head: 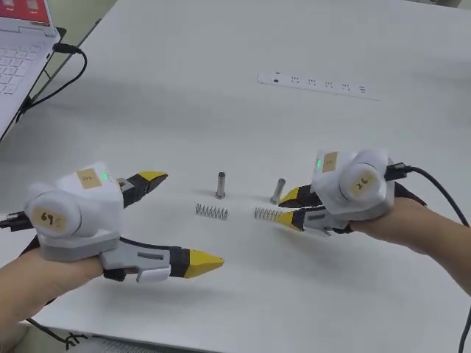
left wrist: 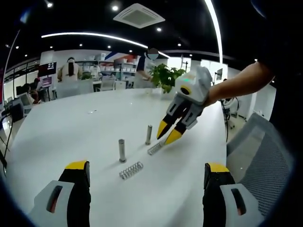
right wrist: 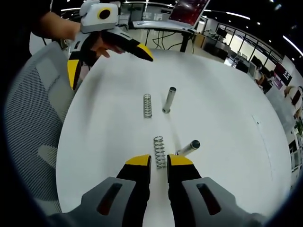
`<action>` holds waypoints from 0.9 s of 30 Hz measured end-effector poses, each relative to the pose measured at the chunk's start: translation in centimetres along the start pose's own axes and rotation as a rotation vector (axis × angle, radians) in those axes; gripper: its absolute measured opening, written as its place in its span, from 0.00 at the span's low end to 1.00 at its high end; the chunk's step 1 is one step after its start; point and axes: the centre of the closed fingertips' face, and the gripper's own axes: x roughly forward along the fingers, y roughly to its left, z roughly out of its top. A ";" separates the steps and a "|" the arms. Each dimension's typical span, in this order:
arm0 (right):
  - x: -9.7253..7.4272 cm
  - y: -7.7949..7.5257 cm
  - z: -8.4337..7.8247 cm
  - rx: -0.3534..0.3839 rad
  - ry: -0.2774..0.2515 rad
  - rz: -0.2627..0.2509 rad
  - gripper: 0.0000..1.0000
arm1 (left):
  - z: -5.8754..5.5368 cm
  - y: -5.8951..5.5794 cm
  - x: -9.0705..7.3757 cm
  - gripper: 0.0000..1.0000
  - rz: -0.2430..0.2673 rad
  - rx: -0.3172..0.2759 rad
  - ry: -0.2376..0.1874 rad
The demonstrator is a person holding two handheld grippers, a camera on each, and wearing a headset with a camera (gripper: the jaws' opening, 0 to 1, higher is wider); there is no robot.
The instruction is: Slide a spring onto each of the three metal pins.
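From the headset camera, the white counter [head: 184, 110] carried a power strip [head: 316, 84] far up and a laptop [head: 22, 37] at its left edge. The left claw [head: 176, 219] stood wide, held low at the near left and pointing across the counter. The right claw [head: 287, 208] came in from the right in a hand [head: 412, 220], its yellow tips narrowly apart. The first spring [head: 266, 214] lay flat with one end at those tips. The second spring [head: 212, 212] lay loose, between the two claws. The first pin [head: 221, 185] stood just behind it, and the second pin [head: 277, 191] stood close by the right claw.

The left gripper view added the office behind, with a potted plant [left wrist: 165, 75]. It also showed the right claw [left wrist: 167, 133] angled steeply down, its tips just above the first spring [left wrist: 155, 148].

The right gripper view looked along the narrow gap. The first spring's [right wrist: 159, 150] near end sat between the tips, slimmer than the gap. I could not tell whether either tip touched it. A mesh chair [right wrist: 38, 118] showed beside the counter.
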 end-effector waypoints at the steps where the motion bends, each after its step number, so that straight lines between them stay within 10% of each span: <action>1: 0.1 0.0 -0.1 0.002 0.003 0.000 0.12 | 0.0 0.0 0.0 0.98 0.001 0.001 0.000; 27: 1.8 0.0 -1.4 0.043 0.055 0.024 0.09 | -0.5 0.1 -0.5 0.98 0.008 -0.008 0.005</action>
